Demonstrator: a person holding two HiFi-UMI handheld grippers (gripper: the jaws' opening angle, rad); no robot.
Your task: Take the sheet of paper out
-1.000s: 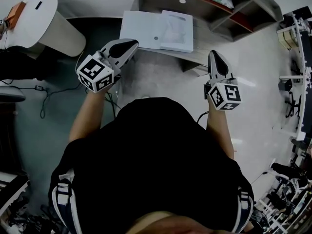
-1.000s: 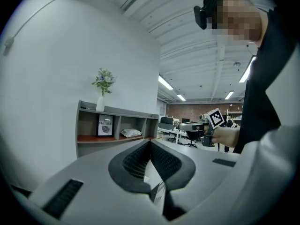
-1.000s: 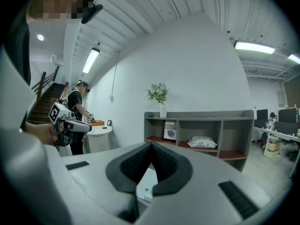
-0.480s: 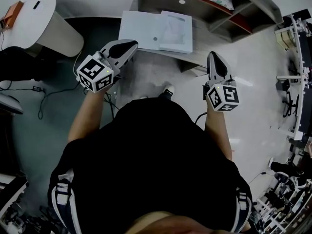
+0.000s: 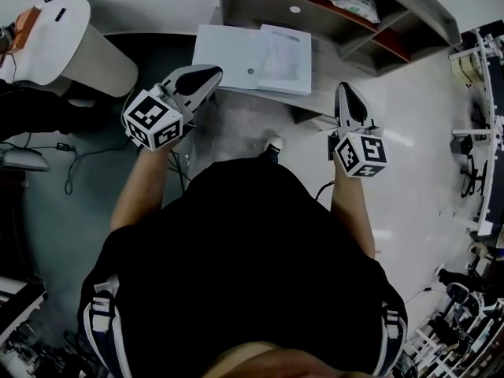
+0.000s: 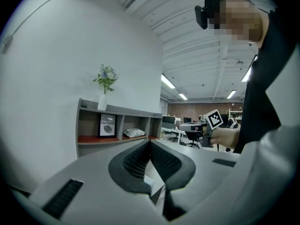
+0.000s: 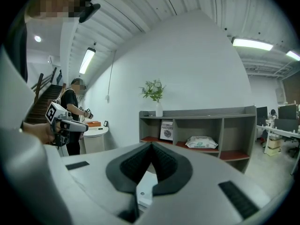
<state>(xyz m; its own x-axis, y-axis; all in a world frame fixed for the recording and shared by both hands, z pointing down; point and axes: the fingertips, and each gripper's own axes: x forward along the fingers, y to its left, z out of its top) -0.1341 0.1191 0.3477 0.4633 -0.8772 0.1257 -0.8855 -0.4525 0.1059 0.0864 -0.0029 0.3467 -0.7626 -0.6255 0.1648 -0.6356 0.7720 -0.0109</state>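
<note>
We have open floor [image 5: 236, 124] between the left tongs [image 5: 213, 73], right tongs [image 5: 346, 89] and the table [image 5: 323, 85]. Shelves [image 5: 354, 22] close its far side, and a round stand [image 5: 87, 46] stands to the left.

Looking steeply down from overhead; looking level from two low hand-held cameras, both facing one grey open-fronted shelf [image 7: 197, 113].

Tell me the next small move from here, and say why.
Probably reach the left gripper forward and down to the near edge of the white folder on the low table. Both it and the right gripper are shut on nothing and hang short of the folder, which lies flat and untouched.
</note>
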